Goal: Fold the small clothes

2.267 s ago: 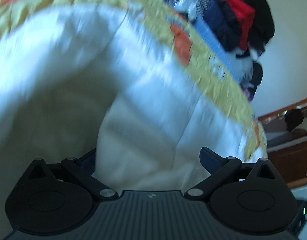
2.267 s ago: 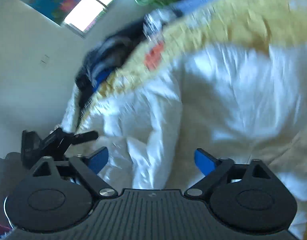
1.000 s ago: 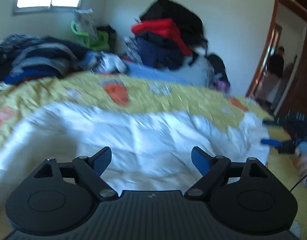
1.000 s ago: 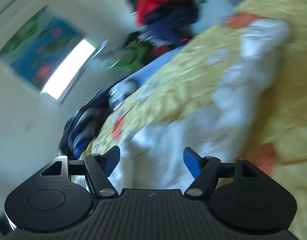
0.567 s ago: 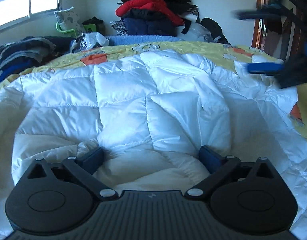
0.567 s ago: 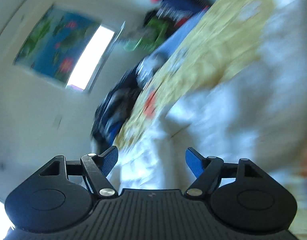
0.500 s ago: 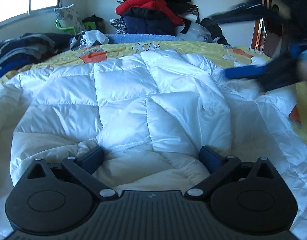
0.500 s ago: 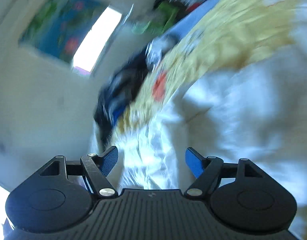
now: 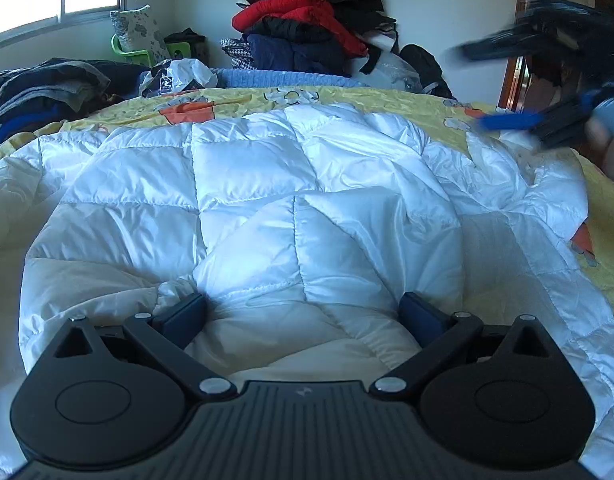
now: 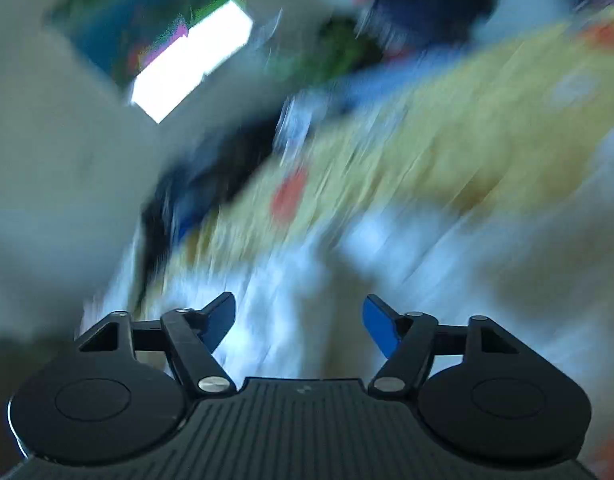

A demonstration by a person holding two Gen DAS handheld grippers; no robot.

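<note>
A white quilted puffer jacket (image 9: 267,200) lies spread over the yellow bedsheet (image 9: 387,98). My left gripper (image 9: 301,308) sits low on its near edge, jaws wide open. A bulge of the padding rises between the two fingers without being pinched. My right gripper (image 9: 473,86) hovers blurred over the jacket's far right corner, with part of a hand (image 9: 611,152) behind it. In the right wrist view my right gripper (image 10: 299,302) has its jaws opening with nothing between them. The jacket (image 10: 387,248) is a white smear beyond them.
A heap of red, black and navy clothes (image 9: 307,24) is stacked at the far side of the bed. Dark garments (image 9: 47,84) lie at the far left. A green chair (image 9: 127,50) stands under the window, and a wooden door frame (image 9: 519,40) is at the right.
My left gripper dropped onto the jacket with its jaws spreading wider, then stayed put. My right gripper swept along the jacket's right side, and its view kept swinging and blurring.
</note>
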